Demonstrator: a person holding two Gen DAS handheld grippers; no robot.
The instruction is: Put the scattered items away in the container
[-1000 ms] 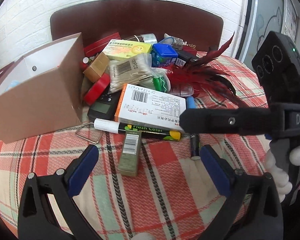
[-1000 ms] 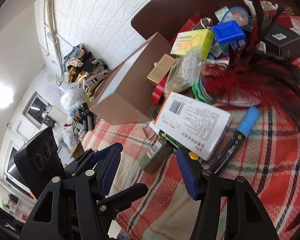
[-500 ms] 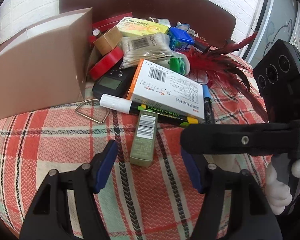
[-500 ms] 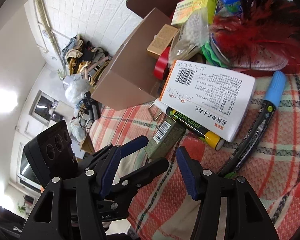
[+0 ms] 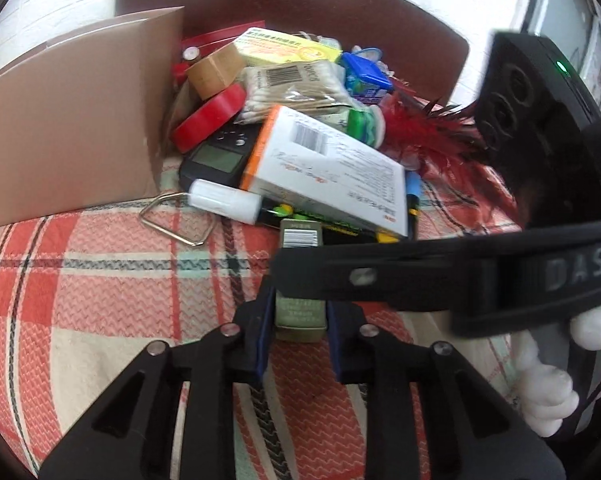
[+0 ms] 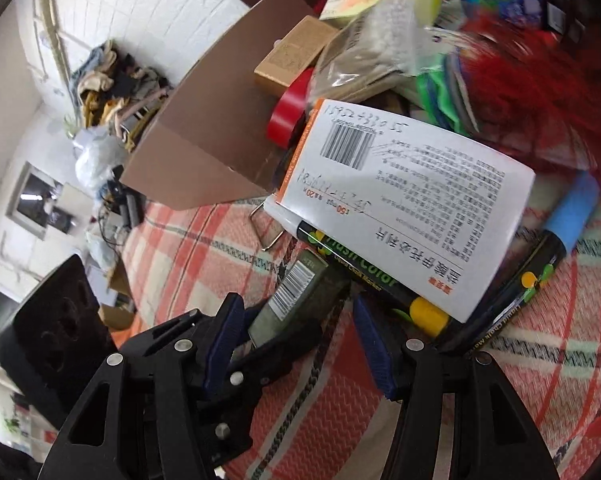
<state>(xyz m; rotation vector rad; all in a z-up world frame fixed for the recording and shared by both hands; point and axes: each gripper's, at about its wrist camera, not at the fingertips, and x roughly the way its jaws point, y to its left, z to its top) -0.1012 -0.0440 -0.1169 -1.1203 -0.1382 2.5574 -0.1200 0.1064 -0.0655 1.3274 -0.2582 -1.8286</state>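
Left wrist view is showing the left gripper (image 5: 298,330) closing down to a narrow grip on the small olive-green box (image 5: 299,312), its blue pads pressing both long sides near the box's close end; that end is lying clear of the pile on the plaid cloth (image 5: 100,280), probably why it is being taken first. The box's far end is sitting just against the chalk marker (image 5: 236,204), which is pinned under the white medicine box (image 5: 332,172). The brown cardboard container (image 5: 72,120) is standing at the left beside the pile, its opening facing away from this camera. The right gripper's finger is crossing over the olive box. Right wrist view is showing the right gripper (image 6: 296,344) with fingers standing partly apart and holding nothing; it is hovering above the same box (image 6: 296,300), likely crowding the left one's lift. The container (image 6: 220,120) is lying beyond the pile, near enough for a short carry.
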